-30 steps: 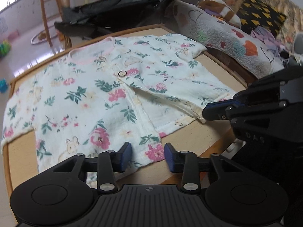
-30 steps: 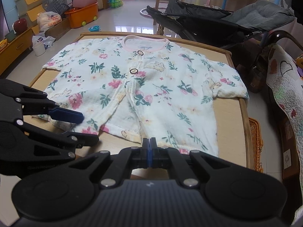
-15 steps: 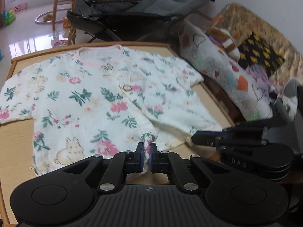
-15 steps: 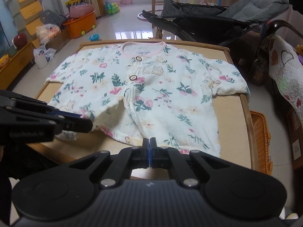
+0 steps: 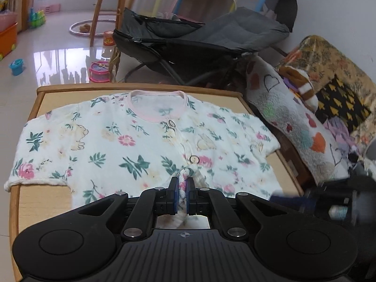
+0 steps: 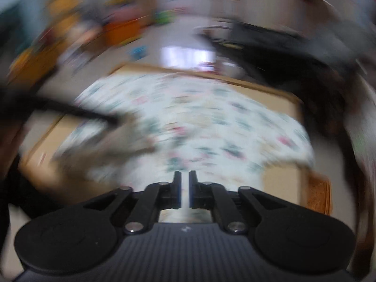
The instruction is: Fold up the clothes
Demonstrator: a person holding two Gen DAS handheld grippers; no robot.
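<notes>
Shirt (image 5: 131,150) hem pinched by left gripper (image 5: 181,189) (right view blurred)

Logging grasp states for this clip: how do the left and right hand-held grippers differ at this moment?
The left hand-held gripper is clamped on the hem of the floral shirt, cloth bunched between its pads; the right hand-held gripper shows a pale strip in its narrow gap, but what it is cannot be told. The left view is sharp, the right heavily motion-blurred. Both point across the wooden table at the shirt.
</notes>
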